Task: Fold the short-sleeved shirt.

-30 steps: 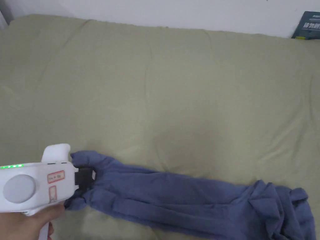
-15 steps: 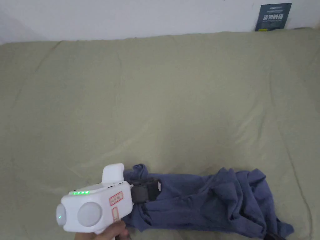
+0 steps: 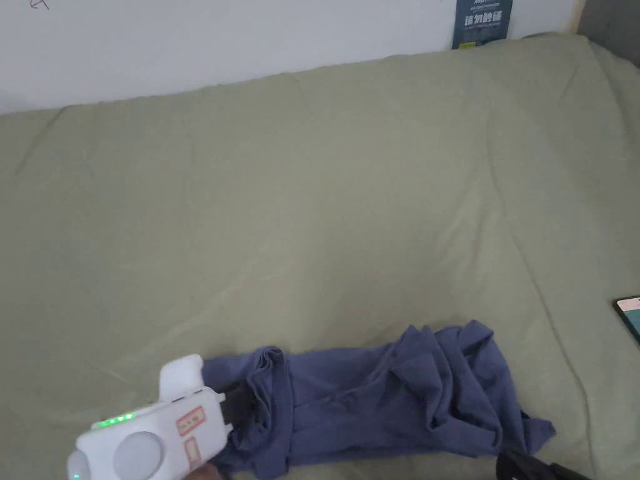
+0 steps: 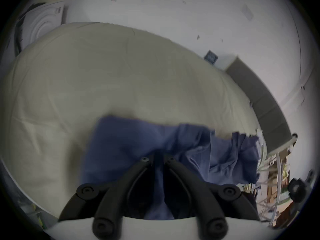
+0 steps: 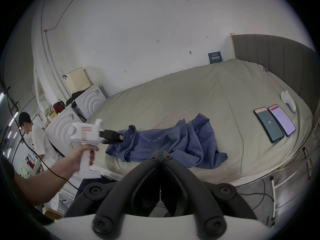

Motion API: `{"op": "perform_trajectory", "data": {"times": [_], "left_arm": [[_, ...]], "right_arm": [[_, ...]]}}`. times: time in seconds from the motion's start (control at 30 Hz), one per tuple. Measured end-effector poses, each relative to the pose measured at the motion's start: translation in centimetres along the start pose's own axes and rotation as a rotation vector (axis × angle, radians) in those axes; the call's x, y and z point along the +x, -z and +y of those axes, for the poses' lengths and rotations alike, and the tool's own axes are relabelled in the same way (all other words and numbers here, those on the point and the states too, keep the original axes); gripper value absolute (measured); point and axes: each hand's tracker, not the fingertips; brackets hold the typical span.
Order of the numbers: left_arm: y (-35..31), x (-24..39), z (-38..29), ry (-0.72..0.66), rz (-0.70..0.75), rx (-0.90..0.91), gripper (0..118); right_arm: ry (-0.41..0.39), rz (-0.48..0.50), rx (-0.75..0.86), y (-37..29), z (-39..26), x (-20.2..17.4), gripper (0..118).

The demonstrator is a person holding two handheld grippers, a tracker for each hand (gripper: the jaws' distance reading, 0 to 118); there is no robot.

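A crumpled blue short-sleeved shirt (image 3: 387,400) lies bunched along the near edge of a bed with a pale green sheet (image 3: 312,219). My left gripper (image 3: 240,403) is shut on the shirt's gathered left end. In the left gripper view blue cloth (image 4: 138,139) runs between its closed jaws (image 4: 158,157). The right gripper view has the shirt (image 5: 173,139) with the left gripper (image 5: 121,137) biting into its folds. My right gripper (image 5: 160,155) is shut with nothing in it, just off the bed's near edge by the shirt's right end, its dark tip (image 3: 528,467) at the picture's bottom.
Two phones (image 5: 269,124) (image 5: 281,120) and a white object (image 5: 288,101) lie on the bed's right side, before a grey headboard (image 5: 277,62). One phone's corner (image 3: 628,315) pokes in. White machines (image 5: 86,101) and a person (image 5: 38,139) stand past the bed's left end.
The camera has swung to the right. The shirt, stretched out long a second ago, now lies shorter and more bunched. My left gripper still grips the same end.
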Motion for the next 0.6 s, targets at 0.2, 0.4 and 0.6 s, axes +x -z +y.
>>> {"op": "perform_trajectory", "data": {"times": [0.2, 0.4, 0.6], "left_arm": [[0.8, 5.0, -1.8, 0.121, -0.041, 0.058, 12], [-5.4, 0.1, 0.0, 0.062, -0.041, 0.145, 12], [-12.7, -4.7, -0.3, 0.070, 0.059, 0.235, 33]], "right_arm": [[0.001, -0.018, -0.027, 0.2, -0.3, 0.0, 0], [-0.035, -0.002, -0.033, 0.7, 0.1, -1.2, 0], [-0.058, 0.043, -0.054, 2.5, 0.0, -2.9, 0]]}}
